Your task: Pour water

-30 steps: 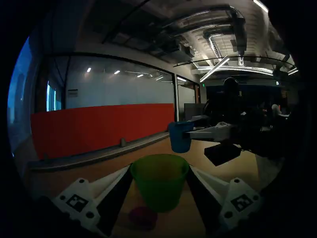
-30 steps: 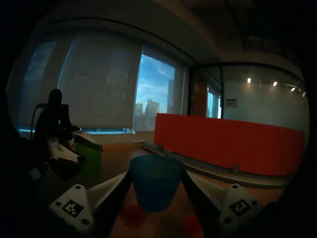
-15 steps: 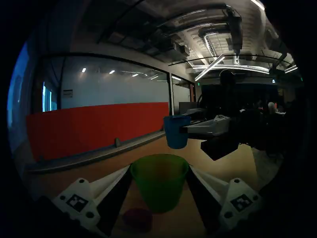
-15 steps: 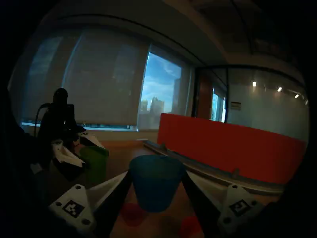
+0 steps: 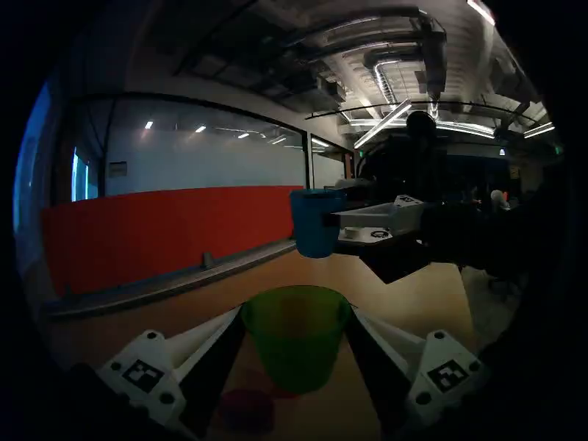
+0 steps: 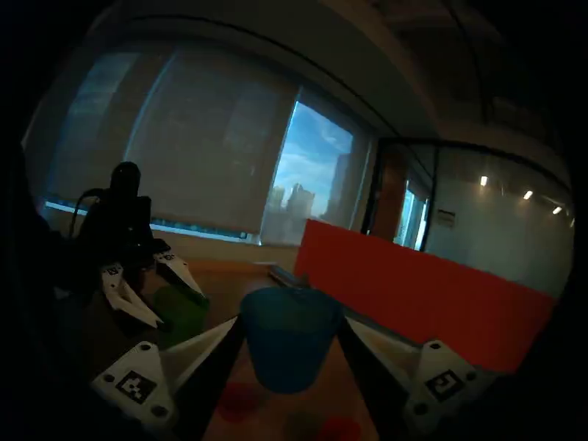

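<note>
The left gripper (image 5: 296, 317) sits level above the wooden table (image 5: 422, 298). Both its fingers press the sides of the green cup (image 5: 296, 349), a translucent, tapered plastic tumbler held upright. The right gripper (image 6: 290, 323) clamps the blue cup (image 6: 289, 349) in the same way; that cup has the same tapered shape but looks opaque and matte. In the left gripper view the blue cup hangs upright beyond and above the green rim, well apart from it, in front of a smooth red panel (image 5: 169, 228). The light is dim, so I cannot tell whether either cup holds water. Compared with a second ago, the blue cup is higher and further left in the left gripper view. The green cup now lies lower in the right gripper view.
</note>
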The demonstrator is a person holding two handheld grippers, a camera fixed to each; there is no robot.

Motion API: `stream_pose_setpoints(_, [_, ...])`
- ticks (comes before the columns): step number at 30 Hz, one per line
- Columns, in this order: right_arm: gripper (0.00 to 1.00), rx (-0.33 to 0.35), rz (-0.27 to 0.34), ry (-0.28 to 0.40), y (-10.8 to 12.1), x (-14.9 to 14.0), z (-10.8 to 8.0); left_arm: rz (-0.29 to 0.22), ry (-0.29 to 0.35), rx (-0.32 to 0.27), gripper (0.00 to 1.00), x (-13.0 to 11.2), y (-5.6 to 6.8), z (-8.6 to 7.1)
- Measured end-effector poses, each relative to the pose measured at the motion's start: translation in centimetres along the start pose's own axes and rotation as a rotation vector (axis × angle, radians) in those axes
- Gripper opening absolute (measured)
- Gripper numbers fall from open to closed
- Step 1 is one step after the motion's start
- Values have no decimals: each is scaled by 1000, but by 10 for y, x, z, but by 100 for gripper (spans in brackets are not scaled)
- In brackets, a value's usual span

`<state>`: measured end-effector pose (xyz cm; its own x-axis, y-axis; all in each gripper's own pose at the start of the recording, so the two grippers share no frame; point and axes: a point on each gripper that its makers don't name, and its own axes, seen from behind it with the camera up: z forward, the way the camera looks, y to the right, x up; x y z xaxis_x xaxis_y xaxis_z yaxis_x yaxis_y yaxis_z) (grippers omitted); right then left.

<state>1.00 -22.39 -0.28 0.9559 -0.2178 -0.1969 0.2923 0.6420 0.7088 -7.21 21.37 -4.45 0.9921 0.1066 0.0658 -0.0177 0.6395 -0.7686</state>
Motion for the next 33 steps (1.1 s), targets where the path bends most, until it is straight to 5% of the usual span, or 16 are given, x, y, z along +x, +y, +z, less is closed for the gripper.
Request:
stream_pose_setpoints(20, [90,29,-233,-13,-4,24,20,4,-1,-57,89,4,8,27])
stream_pose_setpoints(33, [90,20,-393,-5,-7,41,22,18,-6,-76,89,4,16,32])
